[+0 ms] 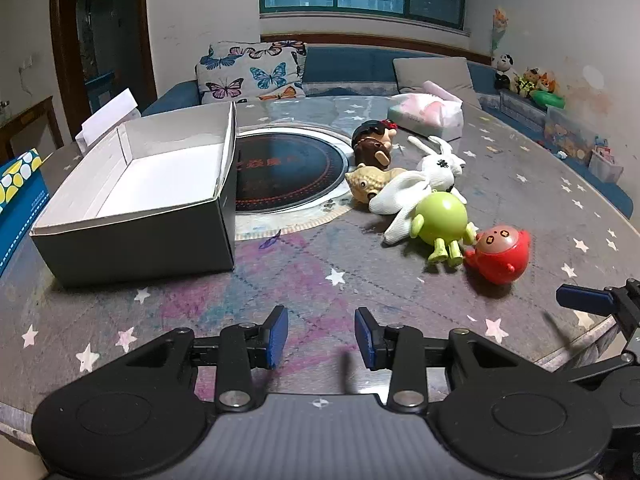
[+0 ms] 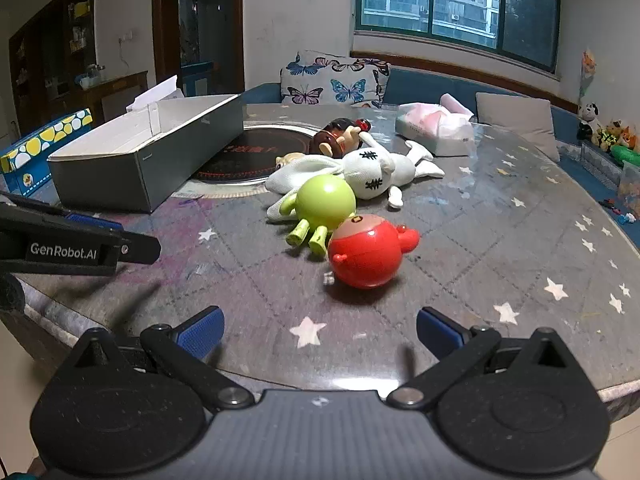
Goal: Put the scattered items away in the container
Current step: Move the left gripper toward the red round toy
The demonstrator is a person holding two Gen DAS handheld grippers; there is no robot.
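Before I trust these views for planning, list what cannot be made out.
- Tan toy: right wrist view, mostly hidden behind the white plush rabbit.
- Gray box floor: right wrist view, hidden by its near wall.
- Blue patterned box: left wrist view, cut off by the left edge.
- Toys on the bench: left wrist view, too small.

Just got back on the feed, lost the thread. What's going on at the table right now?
Nothing is packed yet. The grey box stands open and empty on the table. The toys lie in a heap beside it: red round toy, green round toy, white plush rabbit, and two more figures behind. The right gripper is wide open and faces the red toy, holding nothing. The left gripper, jaws narrowly apart, holds nothing either.
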